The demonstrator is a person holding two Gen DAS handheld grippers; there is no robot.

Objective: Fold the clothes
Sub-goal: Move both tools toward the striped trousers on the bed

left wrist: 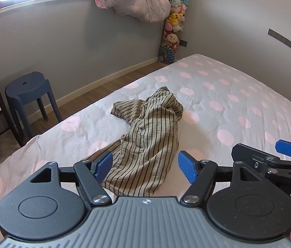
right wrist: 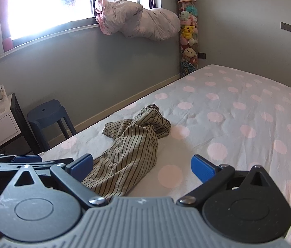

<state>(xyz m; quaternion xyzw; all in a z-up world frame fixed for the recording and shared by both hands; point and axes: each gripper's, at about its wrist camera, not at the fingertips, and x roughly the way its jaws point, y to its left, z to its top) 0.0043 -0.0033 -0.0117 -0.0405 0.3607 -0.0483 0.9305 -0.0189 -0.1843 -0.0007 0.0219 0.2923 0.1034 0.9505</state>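
A striped garment, beige with thin dark lines, lies crumpled on a bed covered with a pale sheet dotted in pink. Nothing about it looks folded: it is bunched into a long, twisted heap, with one end rumpled into a lump farthest from the grippers and a flap spilling off to the left. Judging from this, the folding has not begun, and the cloth would first need to be spread flat.

The left gripper hovers low over the near end of the garment, its blue-padded fingers spread wide apart and holding nothing. The nearest hem sits between and just beyond those fingers, leaning toward the left one; whether that finger touches the cloth cannot be told.

The right gripper is likewise spread open and empty, just beside the left one. From its view, the garment lies ahead and to the left, its near edge beside the left finger, while bare sheet lies in front of the right finger.

Left of the bed stands a dark blue stool.
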